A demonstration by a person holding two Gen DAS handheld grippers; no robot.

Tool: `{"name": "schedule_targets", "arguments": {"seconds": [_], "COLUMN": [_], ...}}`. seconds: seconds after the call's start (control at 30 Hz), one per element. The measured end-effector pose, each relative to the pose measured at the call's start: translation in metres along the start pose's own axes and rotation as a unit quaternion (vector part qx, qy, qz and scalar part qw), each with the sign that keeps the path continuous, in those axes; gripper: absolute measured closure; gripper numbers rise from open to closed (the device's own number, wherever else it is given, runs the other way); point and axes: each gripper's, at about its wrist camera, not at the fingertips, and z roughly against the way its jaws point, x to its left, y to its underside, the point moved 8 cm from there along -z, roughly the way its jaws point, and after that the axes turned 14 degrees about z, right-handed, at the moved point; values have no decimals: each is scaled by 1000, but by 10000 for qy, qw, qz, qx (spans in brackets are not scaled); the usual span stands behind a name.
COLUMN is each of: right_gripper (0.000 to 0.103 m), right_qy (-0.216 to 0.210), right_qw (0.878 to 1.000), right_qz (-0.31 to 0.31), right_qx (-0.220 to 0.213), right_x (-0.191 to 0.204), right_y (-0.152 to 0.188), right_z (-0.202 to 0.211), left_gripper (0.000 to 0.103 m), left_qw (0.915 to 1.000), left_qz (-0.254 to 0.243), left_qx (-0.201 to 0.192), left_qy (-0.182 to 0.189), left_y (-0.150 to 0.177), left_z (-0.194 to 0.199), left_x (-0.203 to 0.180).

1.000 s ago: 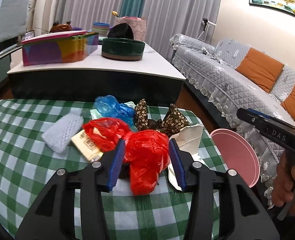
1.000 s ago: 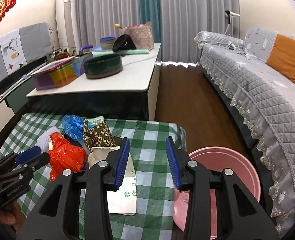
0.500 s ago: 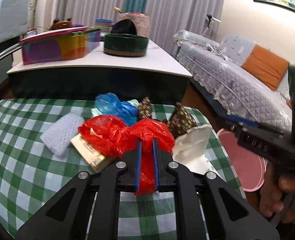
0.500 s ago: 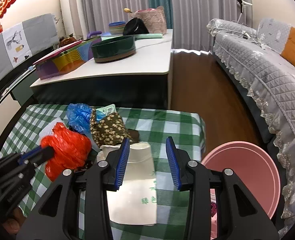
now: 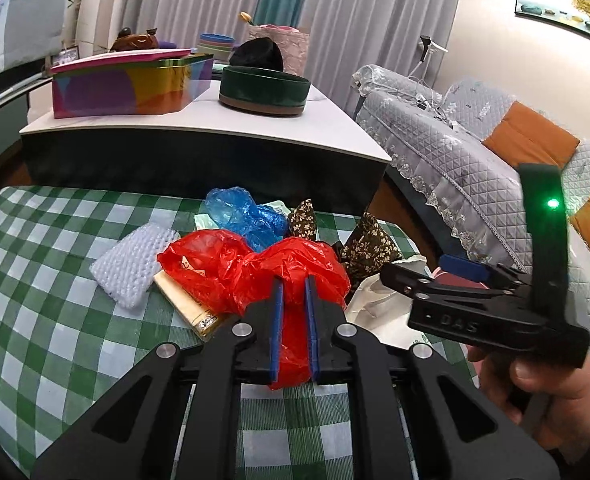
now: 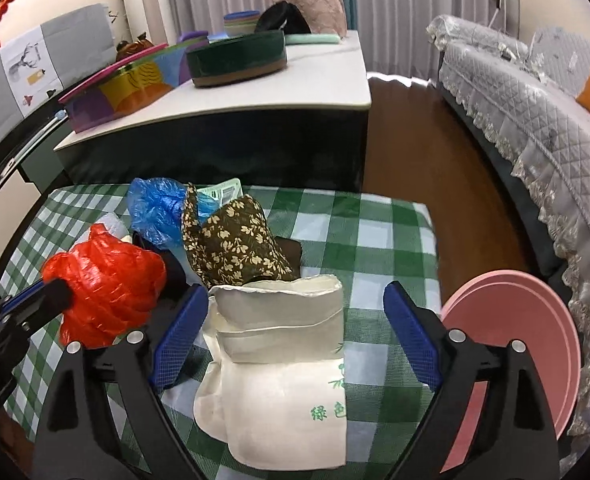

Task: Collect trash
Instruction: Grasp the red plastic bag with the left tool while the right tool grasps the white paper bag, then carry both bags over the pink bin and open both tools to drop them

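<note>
Since a second ago your left gripper (image 5: 293,300) has gone from straddling the red plastic bag (image 5: 255,272) to being clamped on it: both blue pads press into the crumpled film, which bulges ahead of the tips and hangs below them. That piece looks secured and ready to lift off the checked tablecloth (image 5: 35,280).

Your right gripper (image 6: 295,320) has dropped closer to the white paper bag (image 6: 283,360), and its jaws have just been opening; they now stand wide apart, one on each side of the bag, neither pad touching it. I judge this a setup for the second pick.

That white bag lies flat, directly between and below the right tips. Its long axis runs away from you along the gripper's line, its torn open mouth pointing ahead toward the brown floral pouch (image 6: 235,244). Right of that tool, off the table edge, sits the pink bin (image 6: 535,320).
</note>
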Motion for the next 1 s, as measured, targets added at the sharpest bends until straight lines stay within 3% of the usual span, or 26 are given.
{"name": "schedule_targets", "arguments": {"seconds": [0.23,0.37,0.57,1.0], "right_gripper": [17,36,48,50], "right_qy": [-33,-28,4,141], "right_qw": [9999,9999,9999,9984], "right_qz": [69,131,150,199], "right_qx": [110,62,-46,-515], "right_x": [2,1,-5,-18], "right_y": [2,0,1,-2], "right_z": [-14,-10,3,58], "left_gripper": [93,93,93,93], "left_qw": [10000,10000,9998,9986], "left_qz": [-14,-34,-130,-410], "left_qx": [0,-20,-98,-313], "left_qy": [-23,-36,-71,-87], "left_y": [-1,-1,-2,-3], "left_z": [2,2,6,19], "left_x": [1,1,-2,-19]}}
